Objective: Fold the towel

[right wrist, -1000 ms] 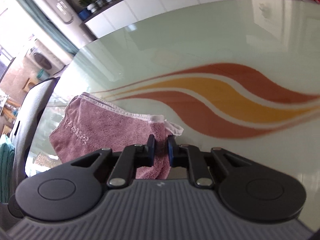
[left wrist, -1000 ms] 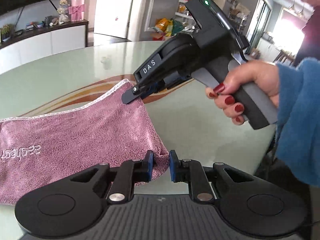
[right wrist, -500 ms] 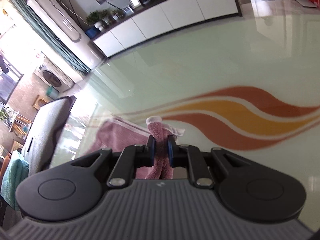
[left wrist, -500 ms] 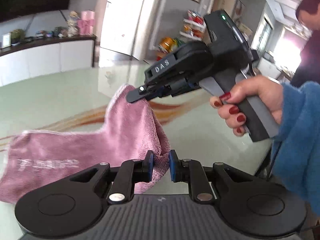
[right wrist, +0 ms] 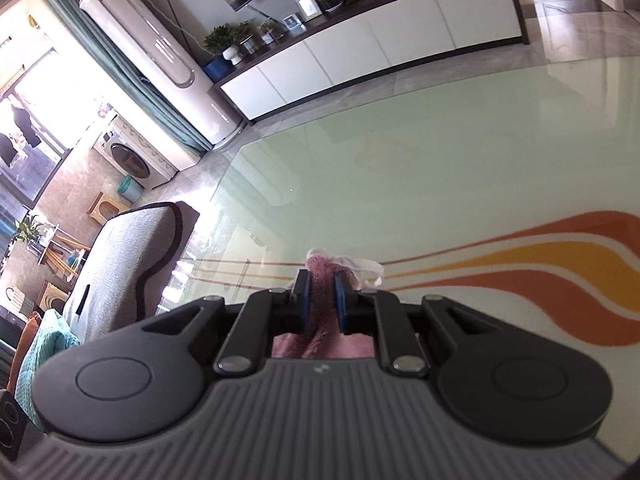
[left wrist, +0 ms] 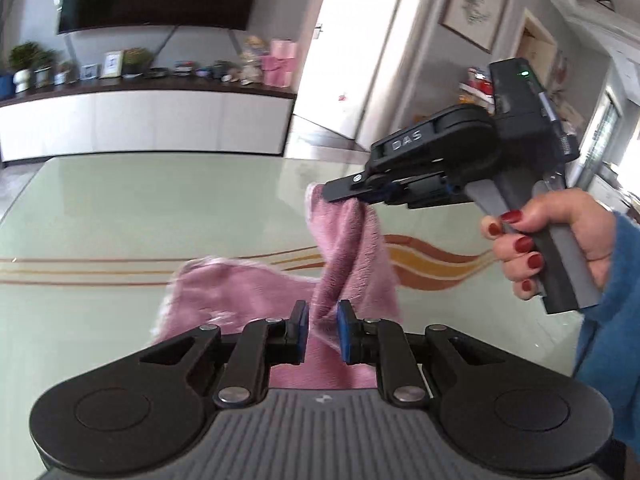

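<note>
A pink towel (left wrist: 352, 248) with a white hem hangs between both grippers above the pale green glass table (left wrist: 120, 208). My left gripper (left wrist: 322, 332) is shut on one corner, pink cloth bunched between its blue pads. In the left wrist view my right gripper (left wrist: 332, 192), held by a hand with red nails, pinches the other corner higher up, and the cloth drapes down from it. In the right wrist view the right gripper (right wrist: 319, 300) is shut on the towel (right wrist: 320, 280). The towel's far end still lies on the table at the left.
The table carries an orange and yellow wave pattern (right wrist: 540, 264). A grey chair (right wrist: 120, 264) stands at its left edge. A white sideboard (left wrist: 140, 124) with plants and frames lines the far wall. A blue sleeve (left wrist: 612, 320) fills the right edge.
Both grippers have risen and moved over the table with the towel's corners. More of the towel has lifted off the glass and now hangs in a fold between them.
</note>
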Available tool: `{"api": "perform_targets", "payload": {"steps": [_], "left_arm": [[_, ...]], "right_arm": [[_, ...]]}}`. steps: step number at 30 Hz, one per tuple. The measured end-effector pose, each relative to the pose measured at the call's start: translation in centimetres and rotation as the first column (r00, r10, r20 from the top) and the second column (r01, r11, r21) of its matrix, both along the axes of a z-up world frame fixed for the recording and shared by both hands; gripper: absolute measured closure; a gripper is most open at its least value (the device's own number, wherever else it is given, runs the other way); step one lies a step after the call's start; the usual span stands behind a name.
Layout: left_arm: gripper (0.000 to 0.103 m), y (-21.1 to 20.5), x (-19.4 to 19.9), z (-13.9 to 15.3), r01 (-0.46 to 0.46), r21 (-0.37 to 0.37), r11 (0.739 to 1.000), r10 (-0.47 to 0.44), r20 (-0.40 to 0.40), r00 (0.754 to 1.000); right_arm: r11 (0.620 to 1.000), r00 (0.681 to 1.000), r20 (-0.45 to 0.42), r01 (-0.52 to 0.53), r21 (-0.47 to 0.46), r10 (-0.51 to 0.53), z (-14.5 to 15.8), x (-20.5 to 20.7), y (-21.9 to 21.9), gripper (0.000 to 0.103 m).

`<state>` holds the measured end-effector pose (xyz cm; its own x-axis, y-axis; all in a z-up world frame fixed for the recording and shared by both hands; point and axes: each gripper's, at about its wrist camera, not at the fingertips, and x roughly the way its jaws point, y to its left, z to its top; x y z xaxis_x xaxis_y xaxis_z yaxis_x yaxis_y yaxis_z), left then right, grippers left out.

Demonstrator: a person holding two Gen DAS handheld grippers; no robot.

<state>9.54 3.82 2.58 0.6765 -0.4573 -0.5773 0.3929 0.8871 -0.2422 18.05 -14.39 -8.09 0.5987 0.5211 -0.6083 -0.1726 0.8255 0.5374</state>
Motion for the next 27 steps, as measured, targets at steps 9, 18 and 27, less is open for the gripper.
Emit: {"api": "perform_targets", "payload": {"steps": [9, 18, 27], "left_arm": [[0.074, 4.0, 0.5, -2.2, 0.001, -0.100, 0.995, -0.008, -0.067, 0.998], [0.058, 1.0, -0.6, -5.1, 0.129, -0.117, 0.985, -0.142, -0.109, 0.984], [0.042, -2.1, -1.4, -5.1, 0.081, -0.188, 0.979, -0.106, -0.126, 0.986]], "right_arm": [[0.999, 1.000, 0.003, -0.019, -0.041, 0.020, -0.5, 1.1, 3.5, 0.091], [0.985, 0.999, -0.017, -0.043, -0.166, 0.041, -1.4, 0.8, 1.7, 0.083], [0.871, 0.959, -0.058, -0.277, -0.406, 0.278, -2.1, -1.1, 1.9, 0.072]]}}
